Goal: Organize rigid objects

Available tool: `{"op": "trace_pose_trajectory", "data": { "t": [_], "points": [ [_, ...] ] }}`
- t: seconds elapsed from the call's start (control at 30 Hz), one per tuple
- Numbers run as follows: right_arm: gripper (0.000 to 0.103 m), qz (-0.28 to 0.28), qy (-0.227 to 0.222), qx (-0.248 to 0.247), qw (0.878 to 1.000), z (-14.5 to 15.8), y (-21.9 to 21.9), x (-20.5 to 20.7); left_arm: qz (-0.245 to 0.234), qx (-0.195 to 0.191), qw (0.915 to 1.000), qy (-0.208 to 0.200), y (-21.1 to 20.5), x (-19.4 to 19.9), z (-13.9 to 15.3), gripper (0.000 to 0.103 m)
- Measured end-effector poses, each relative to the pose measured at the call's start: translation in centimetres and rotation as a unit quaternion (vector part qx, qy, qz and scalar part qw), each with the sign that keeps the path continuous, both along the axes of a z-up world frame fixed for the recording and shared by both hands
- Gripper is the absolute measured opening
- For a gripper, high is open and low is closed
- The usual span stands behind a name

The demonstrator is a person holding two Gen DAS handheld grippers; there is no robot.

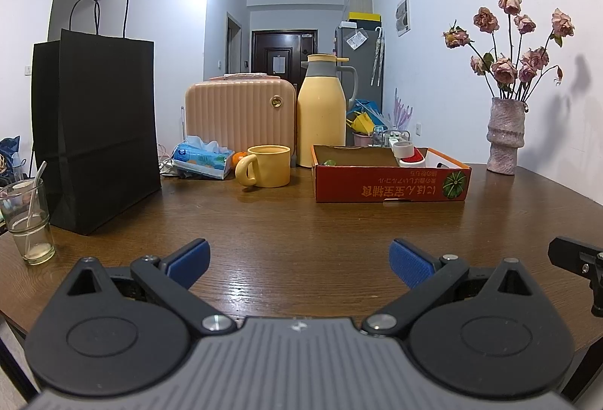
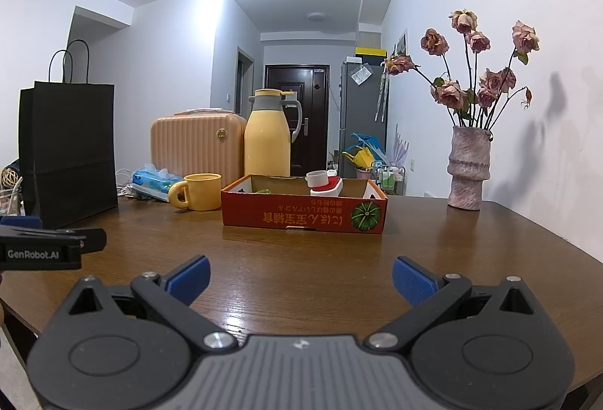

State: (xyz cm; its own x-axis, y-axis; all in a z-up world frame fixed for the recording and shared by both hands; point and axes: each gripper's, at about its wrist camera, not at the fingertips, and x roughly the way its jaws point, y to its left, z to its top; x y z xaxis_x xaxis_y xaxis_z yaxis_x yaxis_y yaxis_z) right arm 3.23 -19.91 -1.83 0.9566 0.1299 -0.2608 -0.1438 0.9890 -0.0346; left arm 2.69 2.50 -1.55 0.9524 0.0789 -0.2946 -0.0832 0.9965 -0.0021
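Observation:
An orange cardboard box (image 1: 392, 185) (image 2: 301, 218) sits on the brown table (image 1: 286, 225) (image 2: 301, 259). Inside it are a white tape roll (image 1: 402, 147) (image 2: 317, 177), a red and white object (image 1: 412, 158) (image 2: 327, 187) and a small green item (image 1: 329, 162) (image 2: 264, 190). A yellow mug (image 1: 265, 165) (image 2: 198, 191) stands left of the box. My left gripper (image 1: 299, 261) is open and empty over the table's near part. My right gripper (image 2: 301, 278) is open and empty too, well short of the box.
A yellow thermos (image 1: 322, 112) (image 2: 268, 135), a peach case (image 1: 239, 118) (image 2: 196, 144), a tissue pack (image 1: 201, 159) (image 2: 154, 180) and a black paper bag (image 1: 94, 131) (image 2: 68, 150) stand behind. A vase of dried roses (image 1: 505, 135) (image 2: 469, 169) is right. A glass with straw (image 1: 28, 221) is left.

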Motion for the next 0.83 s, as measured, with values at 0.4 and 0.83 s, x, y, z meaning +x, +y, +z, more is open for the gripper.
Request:
{"op": "trace_pose_trajectory", "data": {
  "t": [0.4,0.83],
  "points": [
    [0.103,-0.001,0.004,0.005,1.000,-0.52,0.32,0.05,0.000,0.000,1.0000,0.000,0.02,0.01,-0.06,0.103],
    [0.103,0.001,0.008,0.007,1.000,-0.57,0.25,0.09,-0.012,0.000,0.9999,-0.003,-0.04,-0.09,-0.35,0.103]
  ]
}}
